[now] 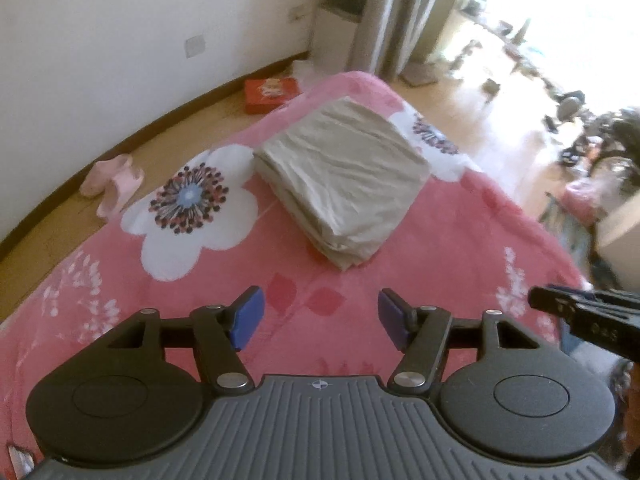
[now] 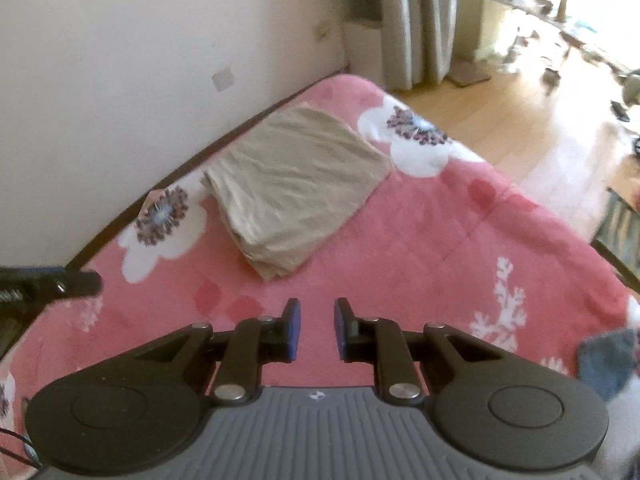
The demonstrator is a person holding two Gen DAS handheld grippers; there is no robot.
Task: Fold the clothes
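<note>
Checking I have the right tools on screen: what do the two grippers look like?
Both match. The left gripper and right gripper each have black linkage fingers with silver pivot pins, blue pads, two round black discs and a grey ribbed body bearing a small crosshair mark. A thin dark cable shows at the right view's lower left edge.

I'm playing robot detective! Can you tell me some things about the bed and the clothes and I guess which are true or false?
1. The beige cloth lies folded on the pink blanket. True.
2. The left gripper is squeezing the cloth. False: its jaws are open, with nothing between them.
3. Pink slippers sit on the floor beside the bed. True.
4. The right gripper holds a sock. False: nothing is between its fingers.
5. The red box is on the bed. False: it's on the floor.
</note>
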